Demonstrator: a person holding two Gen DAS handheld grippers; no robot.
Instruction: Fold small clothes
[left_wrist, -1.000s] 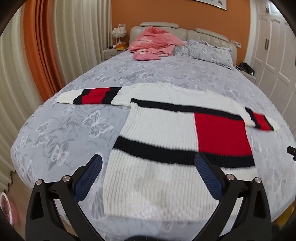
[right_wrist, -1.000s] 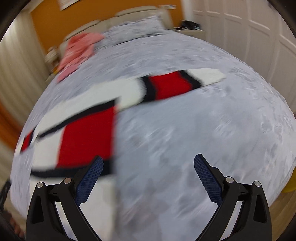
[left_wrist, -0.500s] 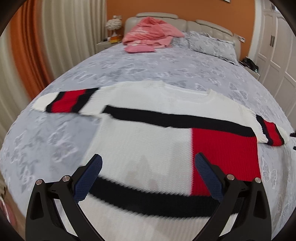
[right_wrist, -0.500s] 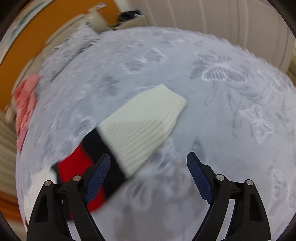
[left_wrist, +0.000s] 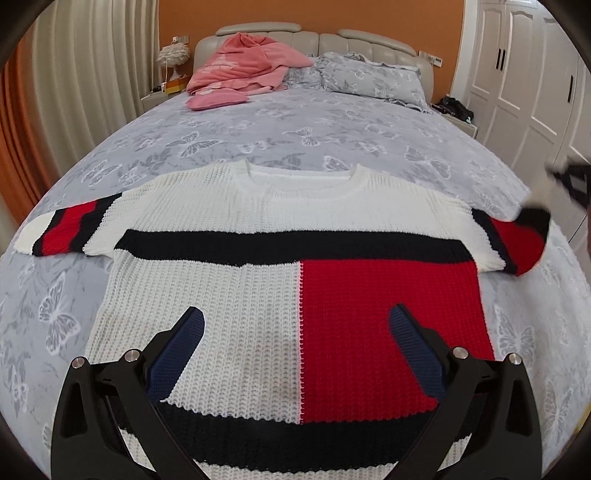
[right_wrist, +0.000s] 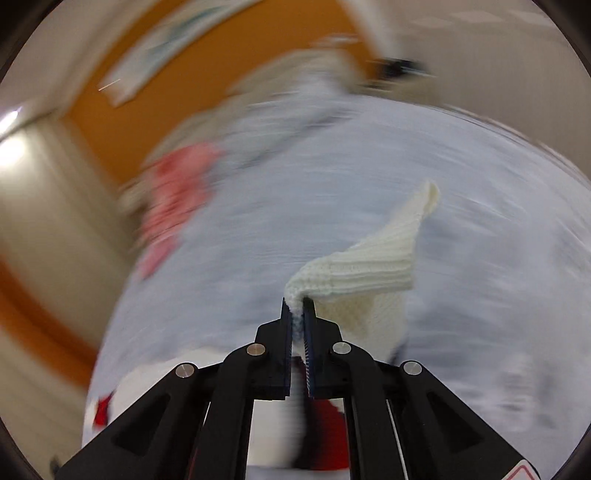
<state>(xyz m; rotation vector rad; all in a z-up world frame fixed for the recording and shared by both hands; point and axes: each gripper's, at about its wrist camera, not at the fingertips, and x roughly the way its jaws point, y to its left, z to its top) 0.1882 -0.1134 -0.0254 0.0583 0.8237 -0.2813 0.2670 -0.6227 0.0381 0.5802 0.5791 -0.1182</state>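
A white knit sweater (left_wrist: 236, 295) with black bands and a red block lies flat, front up, on the grey butterfly bedspread (left_wrist: 332, 129). Its left sleeve (left_wrist: 62, 232) lies stretched out on the bed. My left gripper (left_wrist: 295, 328) is open and hovers just above the sweater's lower body. My right gripper (right_wrist: 298, 308) is shut on the white cuff of the right sleeve (right_wrist: 369, 266) and holds it lifted off the bed. In the left wrist view the right sleeve (left_wrist: 517, 240) rises at the far right toward the blurred right gripper (left_wrist: 570, 181).
A pink garment pile (left_wrist: 243, 70) lies near the padded headboard (left_wrist: 303, 35), next to grey pillows (left_wrist: 369, 77). A nightstand with a lamp (left_wrist: 171, 62) stands at the back left by the curtains. White wardrobe doors (left_wrist: 524, 74) are on the right.
My right gripper has closed on the right sleeve's white cuff and lifted it. My left gripper has moved forward over the sweater's body, still open.
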